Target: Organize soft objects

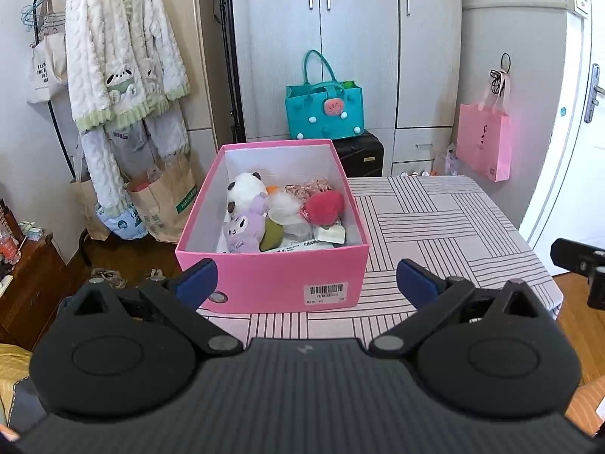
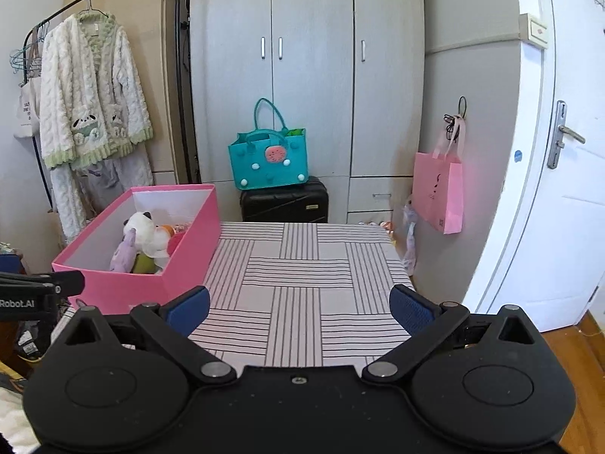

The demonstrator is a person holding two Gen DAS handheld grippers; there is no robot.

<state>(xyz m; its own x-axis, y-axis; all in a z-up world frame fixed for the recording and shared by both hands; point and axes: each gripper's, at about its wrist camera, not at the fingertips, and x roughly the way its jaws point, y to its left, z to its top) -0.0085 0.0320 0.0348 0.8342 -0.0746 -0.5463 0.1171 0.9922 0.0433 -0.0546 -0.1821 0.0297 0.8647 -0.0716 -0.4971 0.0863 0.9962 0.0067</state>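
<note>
A pink box (image 1: 264, 276) stands on the left of the striped table (image 1: 435, 227). It holds soft toys: a white panda plush (image 1: 245, 189), a purple bunny plush (image 1: 244, 229), a red fuzzy heart (image 1: 325, 206), a floral fabric piece (image 1: 306, 187) and a green item (image 1: 271, 235). My left gripper (image 1: 307, 282) is open and empty, just in front of the box's near wall. My right gripper (image 2: 299, 308) is open and empty above the table's near edge, right of the box (image 2: 151, 283). The plush toys (image 2: 145, 240) show there too.
A clothes rack with a fluffy robe (image 1: 121, 56) stands left. A teal bag (image 1: 325, 113) sits on a black suitcase (image 1: 359, 157) before the wardrobe. A pink bag (image 1: 484, 143) hangs right, next to a white door (image 2: 559, 189). Paper bags (image 1: 166, 200) are on the floor.
</note>
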